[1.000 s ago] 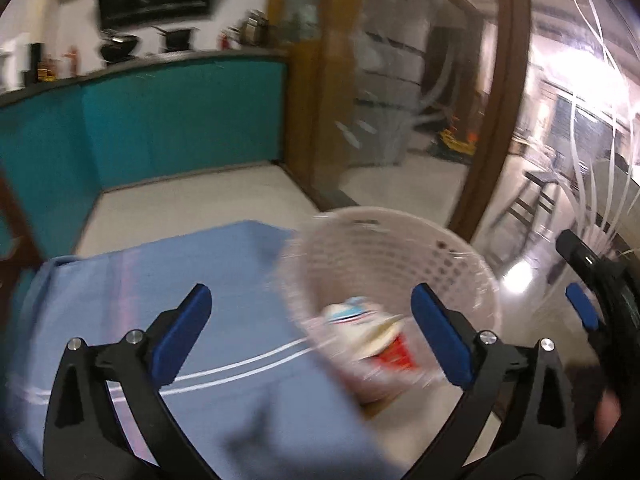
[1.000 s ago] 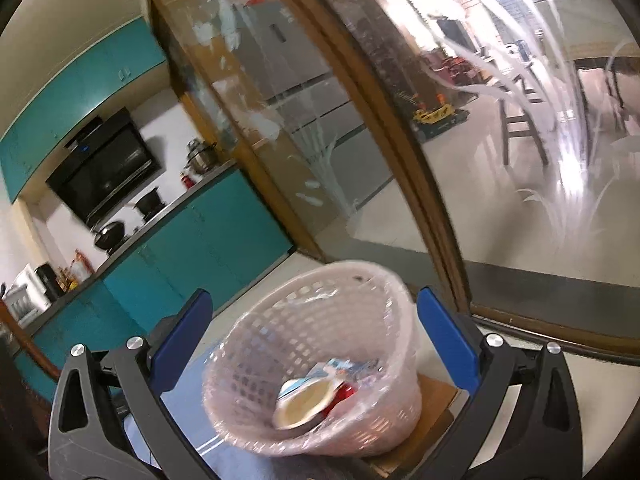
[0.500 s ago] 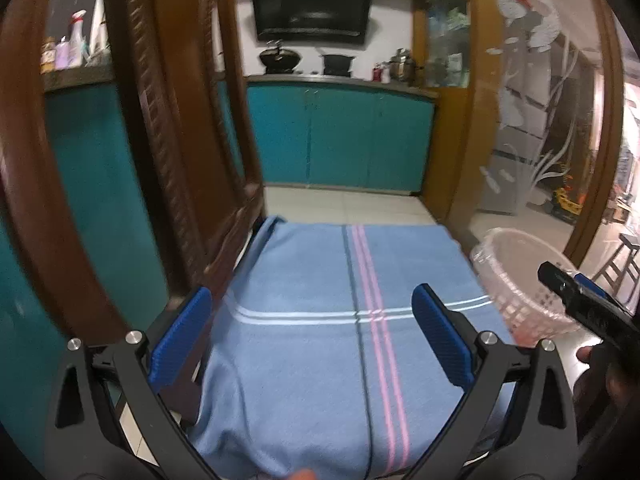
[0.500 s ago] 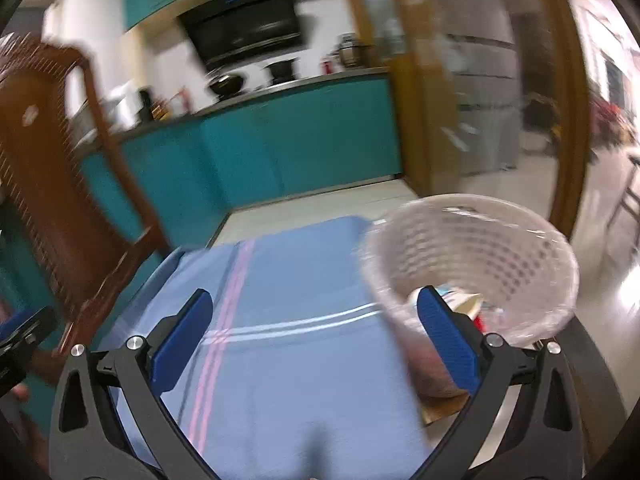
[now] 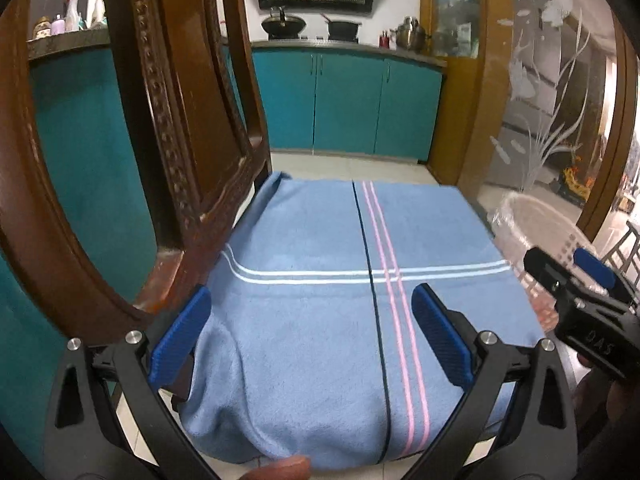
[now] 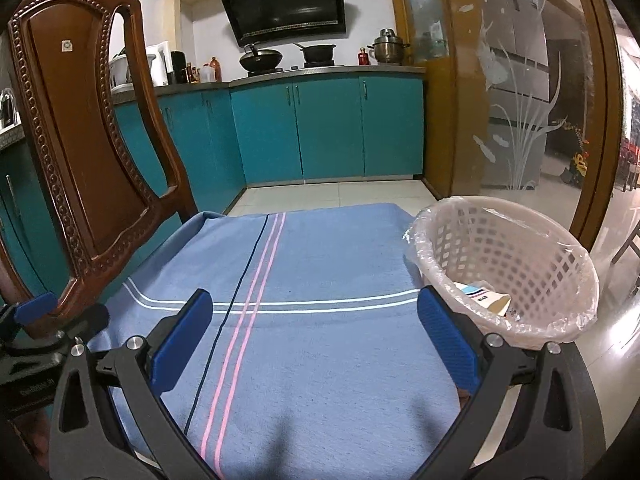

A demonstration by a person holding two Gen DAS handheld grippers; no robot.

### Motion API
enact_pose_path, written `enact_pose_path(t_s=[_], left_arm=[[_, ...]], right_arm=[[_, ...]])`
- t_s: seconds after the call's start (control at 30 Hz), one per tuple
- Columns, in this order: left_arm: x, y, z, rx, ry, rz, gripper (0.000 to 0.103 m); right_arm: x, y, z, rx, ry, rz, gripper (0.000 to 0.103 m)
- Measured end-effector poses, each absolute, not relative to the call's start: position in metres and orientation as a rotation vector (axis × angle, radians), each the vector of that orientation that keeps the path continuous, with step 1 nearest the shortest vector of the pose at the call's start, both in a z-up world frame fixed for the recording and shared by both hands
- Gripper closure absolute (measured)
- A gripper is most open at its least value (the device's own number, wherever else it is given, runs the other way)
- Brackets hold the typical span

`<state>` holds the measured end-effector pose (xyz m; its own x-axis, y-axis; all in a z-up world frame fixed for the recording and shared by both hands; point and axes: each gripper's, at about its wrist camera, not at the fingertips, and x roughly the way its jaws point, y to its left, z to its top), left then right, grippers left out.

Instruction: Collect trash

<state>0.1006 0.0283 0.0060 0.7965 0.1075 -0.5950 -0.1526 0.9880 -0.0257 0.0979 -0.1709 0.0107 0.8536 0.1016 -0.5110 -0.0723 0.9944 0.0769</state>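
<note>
A white lattice basket (image 6: 520,256) lined with clear plastic stands off the right edge of a table under a blue striped cloth (image 6: 320,264). Inside it lies a white and blue carton (image 6: 484,298) with other scraps. The same basket (image 5: 532,224) shows at the right of the left wrist view, partly behind the right gripper's body. My left gripper (image 5: 308,336) hangs open over the near part of the cloth (image 5: 320,312), holding nothing. My right gripper (image 6: 314,342) is open and empty too, its right finger beside the basket's near wall.
A carved wooden chair (image 6: 80,140) stands at the table's left side, close to the left gripper. Teal kitchen cabinets (image 6: 328,128) with pots line the back wall. An etched glass partition (image 6: 520,100) in a wooden frame rises behind the basket.
Both views have swung left from the basket to face the table squarely. The basket has slid to the right edge, and the chair has come into view at the left.
</note>
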Motion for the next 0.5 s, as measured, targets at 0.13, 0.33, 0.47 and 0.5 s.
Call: enact_pose_path(t_s=[0.13, 0.33, 0.47, 0.5], left_arm=[[0.1, 0.029, 0.005, -0.072, 0.62, 0.129, 0.003], [0.092, 0.036, 0.01, -0.143, 0.593, 0.119, 0.003], [0.09, 0.035, 0.01, -0.124, 0.583, 0.135, 0.003], [0.091, 0.035, 0.011, -0.126, 0.584, 0.142, 0.003]], right_arm=[[0.099, -0.167, 0.009, 0.044, 0.54, 0.098, 0.003], [0.101, -0.163, 0.007, 0.036, 0.541, 0.1, 0.003], [0.101, -0.163, 0.006, 0.033, 0.546, 0.098, 0.003], [0.102, -0.162, 0.006, 0.032, 0.546, 0.097, 0.003]])
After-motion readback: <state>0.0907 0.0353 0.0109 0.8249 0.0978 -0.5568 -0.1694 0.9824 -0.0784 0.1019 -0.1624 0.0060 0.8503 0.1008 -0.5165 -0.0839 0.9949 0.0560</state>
